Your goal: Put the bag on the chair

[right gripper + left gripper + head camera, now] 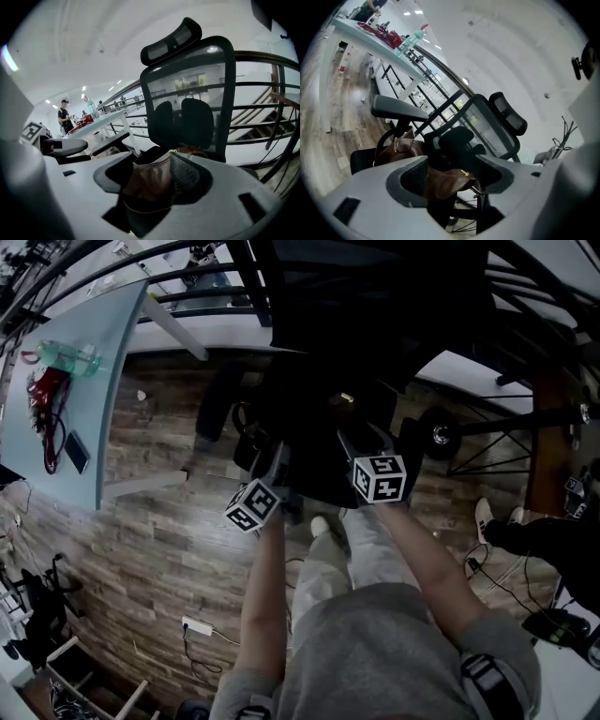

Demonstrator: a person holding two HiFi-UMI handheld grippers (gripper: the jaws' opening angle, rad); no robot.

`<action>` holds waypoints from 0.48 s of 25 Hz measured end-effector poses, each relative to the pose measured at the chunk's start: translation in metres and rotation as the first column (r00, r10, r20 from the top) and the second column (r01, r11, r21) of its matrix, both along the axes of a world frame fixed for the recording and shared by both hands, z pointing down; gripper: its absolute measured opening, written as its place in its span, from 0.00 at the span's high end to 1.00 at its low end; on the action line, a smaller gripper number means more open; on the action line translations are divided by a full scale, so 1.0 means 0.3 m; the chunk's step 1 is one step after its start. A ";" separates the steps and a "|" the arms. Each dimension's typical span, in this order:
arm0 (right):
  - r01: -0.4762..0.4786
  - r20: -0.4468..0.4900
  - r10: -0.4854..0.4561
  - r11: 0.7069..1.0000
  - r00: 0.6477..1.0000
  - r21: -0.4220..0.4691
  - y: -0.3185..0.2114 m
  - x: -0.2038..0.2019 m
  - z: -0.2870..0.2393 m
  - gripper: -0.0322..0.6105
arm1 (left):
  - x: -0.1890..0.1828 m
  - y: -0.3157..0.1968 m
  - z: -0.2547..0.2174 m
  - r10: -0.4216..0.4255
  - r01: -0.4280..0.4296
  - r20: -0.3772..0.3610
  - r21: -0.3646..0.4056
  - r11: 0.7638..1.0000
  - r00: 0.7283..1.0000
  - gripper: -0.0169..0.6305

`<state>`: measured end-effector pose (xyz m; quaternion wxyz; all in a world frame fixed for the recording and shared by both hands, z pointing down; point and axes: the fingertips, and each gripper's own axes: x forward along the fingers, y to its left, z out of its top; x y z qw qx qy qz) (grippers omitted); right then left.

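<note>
A brown leather bag (401,147) lies on the seat of a black mesh office chair (508,117), next to its armrest (396,108). My left gripper (454,176) is open, and one end of the bag lies between its jaws with a gap beside it. My right gripper (150,176) is open too, with the bag's (152,187) other end between its spread jaws in front of the chair's backrest (187,79). From the head view both grippers (272,465) (361,446) reach over the dark chair (319,343), where the bag is hard to make out.
A pale blue table (103,381) at the left carries a green bottle (66,357), a red item (42,395) and a phone (77,451). Railings run behind the chair. Another person's shoes (483,517) and cables lie at the right. A power strip (197,625) sits on the wooden floor.
</note>
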<state>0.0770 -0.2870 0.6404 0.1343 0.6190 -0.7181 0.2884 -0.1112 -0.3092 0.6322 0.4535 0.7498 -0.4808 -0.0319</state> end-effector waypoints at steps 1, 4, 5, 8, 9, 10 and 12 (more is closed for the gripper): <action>-0.001 0.004 0.001 1.000 1.000 0.013 0.017 -0.008 -0.029 0.59 | 0.002 0.019 -0.025 0.007 -0.007 -0.003 0.010 1.000 1.000 0.52; -0.007 0.013 0.006 0.998 1.000 0.057 0.067 -0.027 -0.116 0.68 | 0.006 0.069 -0.108 0.022 -0.023 0.010 0.052 0.998 1.000 0.65; -0.006 0.016 0.005 0.997 1.000 0.073 0.085 -0.033 -0.146 0.71 | 0.006 0.084 -0.140 0.024 -0.025 0.019 0.071 0.997 1.000 0.69; -0.003 0.019 0.001 0.994 1.000 0.112 0.145 -0.047 -0.229 0.81 | 0.007 0.131 -0.234 0.026 -0.031 0.040 0.130 0.991 0.999 0.80; -0.004 0.019 0.001 0.993 1.000 0.121 0.168 -0.051 -0.255 0.84 | 0.008 0.150 -0.263 0.030 -0.036 0.046 0.144 0.989 0.999 0.82; -0.004 0.019 0.002 0.992 1.000 0.128 0.190 -0.055 -0.281 0.85 | 0.008 0.169 -0.291 0.034 -0.042 0.053 0.155 0.987 0.998 0.86; -0.003 0.018 0.001 0.990 1.000 0.141 0.229 -0.063 -0.334 0.88 | 0.010 0.207 -0.344 0.046 -0.057 0.068 0.174 0.983 0.997 0.90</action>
